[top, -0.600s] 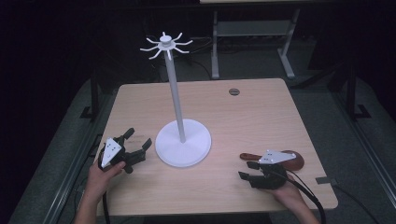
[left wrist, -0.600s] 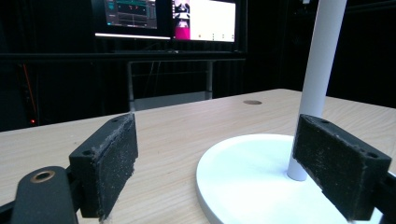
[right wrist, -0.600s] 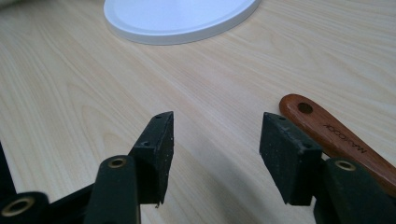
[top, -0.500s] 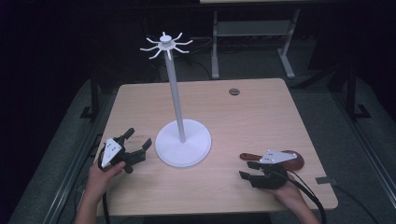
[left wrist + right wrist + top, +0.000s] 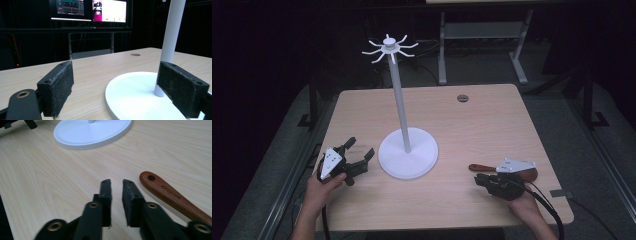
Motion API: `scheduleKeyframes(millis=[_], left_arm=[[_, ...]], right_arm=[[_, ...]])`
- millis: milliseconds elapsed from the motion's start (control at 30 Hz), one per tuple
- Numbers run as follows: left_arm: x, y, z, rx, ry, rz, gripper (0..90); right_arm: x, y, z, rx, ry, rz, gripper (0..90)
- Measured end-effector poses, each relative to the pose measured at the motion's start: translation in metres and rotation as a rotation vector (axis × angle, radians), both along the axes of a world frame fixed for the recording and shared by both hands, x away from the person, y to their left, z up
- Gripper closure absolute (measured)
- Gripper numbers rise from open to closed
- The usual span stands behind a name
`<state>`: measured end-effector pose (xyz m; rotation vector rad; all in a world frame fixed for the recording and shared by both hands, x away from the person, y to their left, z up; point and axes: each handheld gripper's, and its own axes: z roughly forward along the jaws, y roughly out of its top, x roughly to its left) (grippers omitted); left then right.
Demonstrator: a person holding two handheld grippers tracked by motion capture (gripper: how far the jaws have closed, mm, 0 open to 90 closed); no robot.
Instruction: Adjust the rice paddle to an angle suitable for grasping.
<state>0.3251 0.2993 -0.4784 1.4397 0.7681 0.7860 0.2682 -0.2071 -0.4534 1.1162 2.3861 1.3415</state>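
On the counter [image 5: 472, 125] stands a white stand [image 5: 401, 110]: round base, tall pole, hooks fanned out at the top. The hooks appear from the high view; the left gripper view catches just the pole's foot and the base.

The left claw [image 5: 360, 155] is held wide, with nothing between its jaws. In the left gripper view the base [image 5: 135, 95] lies just ahead of the left claw [image 5: 125, 92], toward its right jaw, and the pole rises just behind that jaw. That view also shows lit monitors [image 5: 92, 10] far beyond the counter's edge.

The right claw [image 5: 481, 180] is narrow, its jaws nearly together and gripping nothing; the gap is plain in the right gripper view [image 5: 116, 185]. A brown wooden handle [image 5: 170, 195] lies on the counter just beside its right jaw, apart from it, with a hole at the tip and printed lettering that the high view [image 5: 482, 167] is too coarse to show. The base sits well ahead of this claw.
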Motion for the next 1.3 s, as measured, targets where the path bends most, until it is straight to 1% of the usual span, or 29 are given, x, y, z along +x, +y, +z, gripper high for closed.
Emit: scheduleKeyframes(millis=[67,200,300,433,533,667,767,867,933,1033,1167,1267,1300], left_arm=[[0.000,0.000,0.000,0.001,0.000,-0.001,13.4],[0.000,0.000,0.000,0.000,0.000,-0.004,13.4],[0.000,0.000,0.000,0.001,0.001,-0.004,13.4],[0.000,0.000,0.000,0.003,0.003,-0.002,13.4],[0.000,0.000,0.000,0.002,0.003,-0.002,13.4],[0.000,0.000,0.000,0.002,0.003,-0.001,13.4],[0.000,0.000,0.000,0.002,0.003,-0.002,13.4],[0.000,0.000,0.000,0.002,0.003,-0.001,13.4],[0.000,0.000,0.000,0.002,0.003,-0.001,13.4],[0.000,0.000,0.000,0.003,0.003,0.000,13.4],[0.000,0.000,0.000,-0.001,0.003,0.002,13.4],[0.000,0.000,0.000,0.001,0.003,0.002,13.4],[0.000,0.000,0.000,0.000,0.003,0.003,13.4]], right_arm=[[0.001,-0.001,0.000,0.004,-0.001,-0.006,89.7],[0.004,-0.002,-0.001,0.017,0.000,0.005,89.8],[0.007,-0.002,-0.006,0.014,-0.006,0.008,89.7],[0.014,-0.003,-0.012,0.028,-0.015,0.001,89.7],[0.019,-0.002,-0.016,0.022,-0.014,-0.007,89.7],[0.023,0.000,-0.020,-0.006,-0.009,-0.021,89.7],[0.024,0.002,-0.022,-0.018,-0.005,-0.034,89.7],[0.025,0.003,-0.024,-0.020,-0.012,-0.042,89.7],[0.027,0.004,-0.025,-0.029,-0.004,-0.047,89.7],[0.030,0.005,-0.025,-0.031,-0.012,-0.061,89.8],[0.032,0.007,-0.025,-0.039,0.001,-0.072,89.7],[0.033,0.007,-0.025,-0.041,0.020,-0.088,89.7],[0.034,0.007,-0.026,-0.041,0.016,-0.086,89.7]])
